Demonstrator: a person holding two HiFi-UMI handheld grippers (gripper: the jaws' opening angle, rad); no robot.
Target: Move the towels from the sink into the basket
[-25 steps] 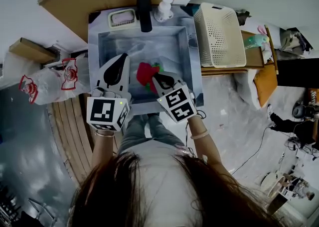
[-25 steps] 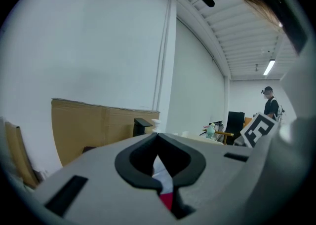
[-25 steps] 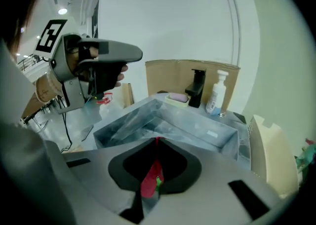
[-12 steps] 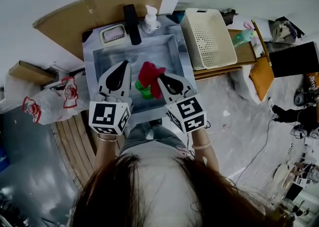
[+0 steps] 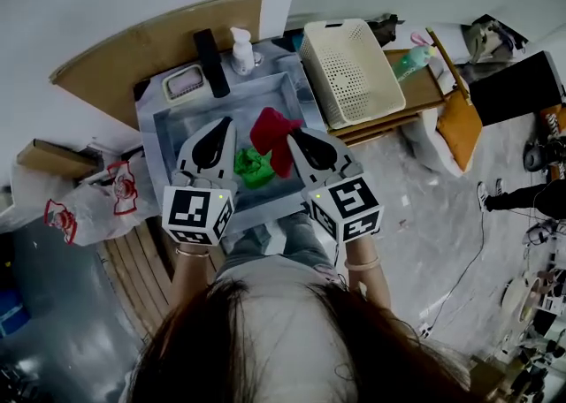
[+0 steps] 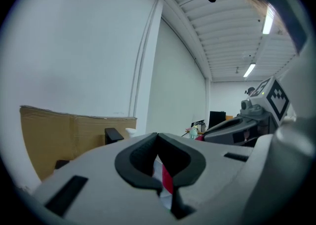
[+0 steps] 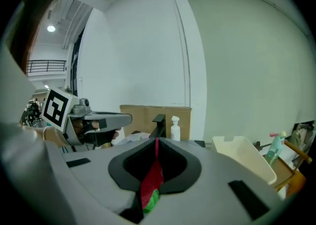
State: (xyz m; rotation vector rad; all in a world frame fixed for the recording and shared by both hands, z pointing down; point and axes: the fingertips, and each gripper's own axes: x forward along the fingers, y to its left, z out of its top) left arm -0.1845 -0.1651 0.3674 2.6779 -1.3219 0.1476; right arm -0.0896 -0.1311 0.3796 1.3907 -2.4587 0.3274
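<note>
fingers (image 7: 183,164) on the right gripper (image 5: 291,135) are clenched tight on a fold of the red towel (image 5: 272,134), and the cloth hangs from their tips above the sink (image 5: 149,138). in the right gripper view, a bit of green shows below the red, through the slot under the pinch. that is the green towel (image 5: 253,168), bunched in the sink's basin near the front edge, just under the red one. whether the two cloths touch i can't tell. the left gripper (image 5: 227,122) hovers just left of the red towel, its fingers (image 6: 133,162) pressed together at the tips with nothing caught between them. the red and white seen in its own view lie behind the gap lower down. the cream basket (image 5: 347,70), with perforated walls, stands to the right of the sink on a wooden shelf (image 5: 423,90), apart from both towels. at the back of the sink stand a black faucet (image 5: 210,62), a white pump bottle (image 5: 241,50) and a small tray (image 5: 184,83). brown cardboard (image 5: 133,43) leans against the wall behind.
</note>
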